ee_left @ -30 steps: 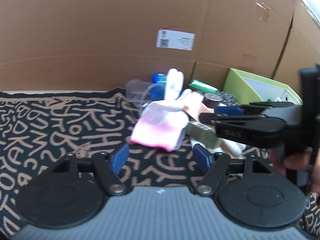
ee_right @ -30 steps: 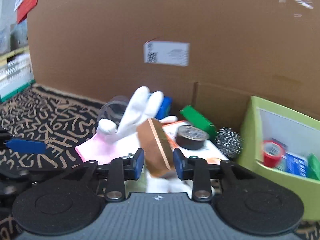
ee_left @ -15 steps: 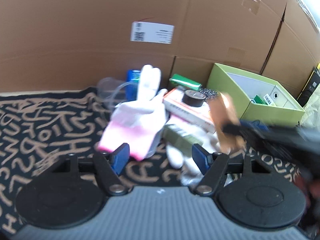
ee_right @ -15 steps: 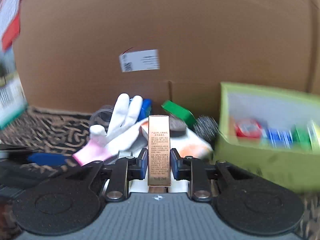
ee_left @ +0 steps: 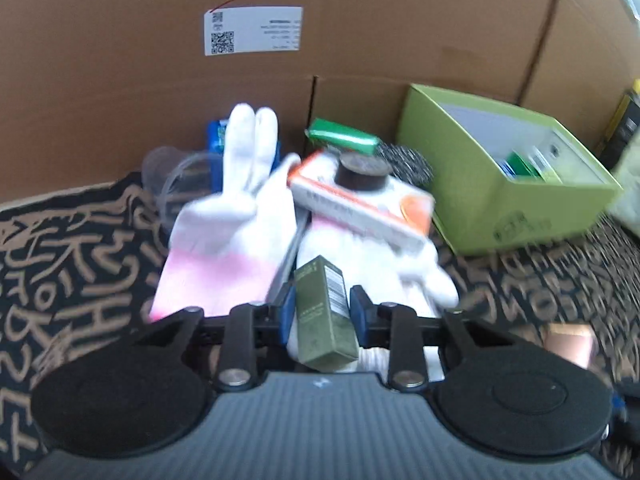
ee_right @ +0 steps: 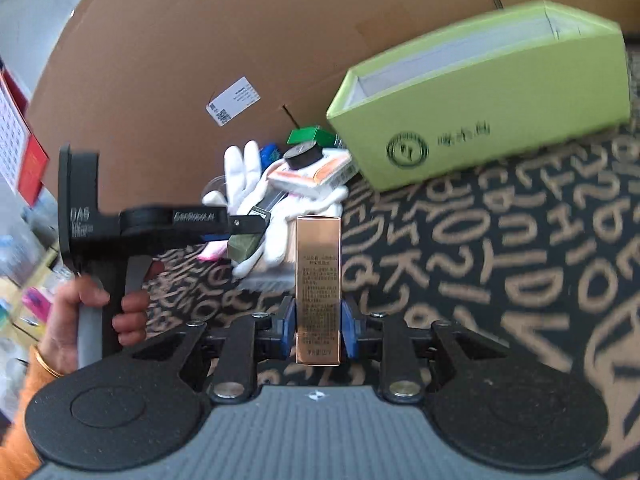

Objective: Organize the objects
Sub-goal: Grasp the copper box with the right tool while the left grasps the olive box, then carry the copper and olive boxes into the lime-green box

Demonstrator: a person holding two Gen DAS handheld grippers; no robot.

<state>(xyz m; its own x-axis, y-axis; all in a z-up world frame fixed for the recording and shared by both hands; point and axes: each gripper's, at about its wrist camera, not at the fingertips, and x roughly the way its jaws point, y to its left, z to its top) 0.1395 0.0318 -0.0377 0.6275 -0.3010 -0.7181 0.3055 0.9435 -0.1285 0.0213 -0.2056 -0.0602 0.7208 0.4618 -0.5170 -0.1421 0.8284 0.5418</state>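
Observation:
In the left wrist view my left gripper (ee_left: pixel 321 310) has its jaws closing, and both blue pads touch the sides of an olive green carton (ee_left: pixel 320 284) that lies on a white glove (ee_left: pixel 240 208). The right wrist view shows that same left gripper (ee_right: pixel 248 226) from the side with the olive carton (ee_right: pixel 243 242) in it. My right gripper (ee_right: pixel 318 324) is shut on an upright copper-coloured carton (ee_right: pixel 318 264), held over the patterned mat (ee_right: pixel 500 280). The lime green box (ee_right: pixel 500 112) stands open just beyond it, to the right.
The pile holds an orange-and-white box (ee_left: pixel 360 204) with a dark tape roll (ee_left: pixel 362 168) on it, a green packet (ee_left: pixel 344 140), a clear cup (ee_left: pixel 180 176) and a steel scourer (ee_left: pixel 404 164). A cardboard wall (ee_left: pixel 360 40) closes off the back. A person's hand (ee_right: pixel 80 304) grips the left tool.
My left gripper moved in over the pile and closed around the olive carton. My right gripper carried the copper carton away from the pile to the right, rolling as it went.

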